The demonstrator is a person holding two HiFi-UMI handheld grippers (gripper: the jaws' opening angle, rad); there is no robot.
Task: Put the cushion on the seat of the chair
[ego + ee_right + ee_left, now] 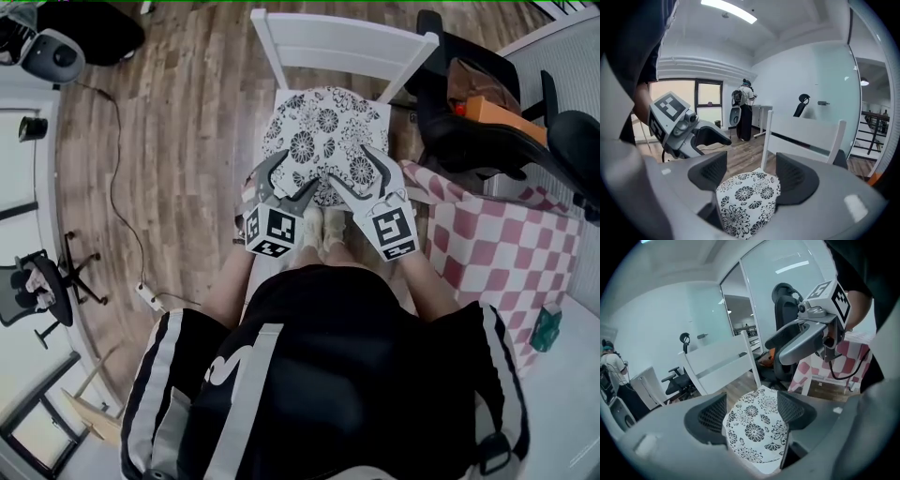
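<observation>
The floor is brown wood-plank laminate (178,141), with a thin dark cable (116,178) trailing across it at my 10 o'clock. Dead ahead at 12 o'clock stands a white-painted wooden chair (342,42), its slatted back on the far side from me. At 2 o'clock is a black mesh office chair (487,131), and at 3 o'clock a table under a pink-and-white checked cloth (497,244). A clear glass partition wall (787,277) closes off the room behind the chairs.

The round white fabric cushion printed with black flowers (323,131) lies flat on the white chair's seat and covers most of it.

My left grey two-jaw gripper (298,171) hangs over the cushion's near edge at about its 7 o'clock, jaws spread wide with nothing pinched; the cushion only shows through the gap. My right grey two-jaw gripper (349,165) sits just beside it at the cushion's 5 o'clock, likewise wide apart and empty.
</observation>
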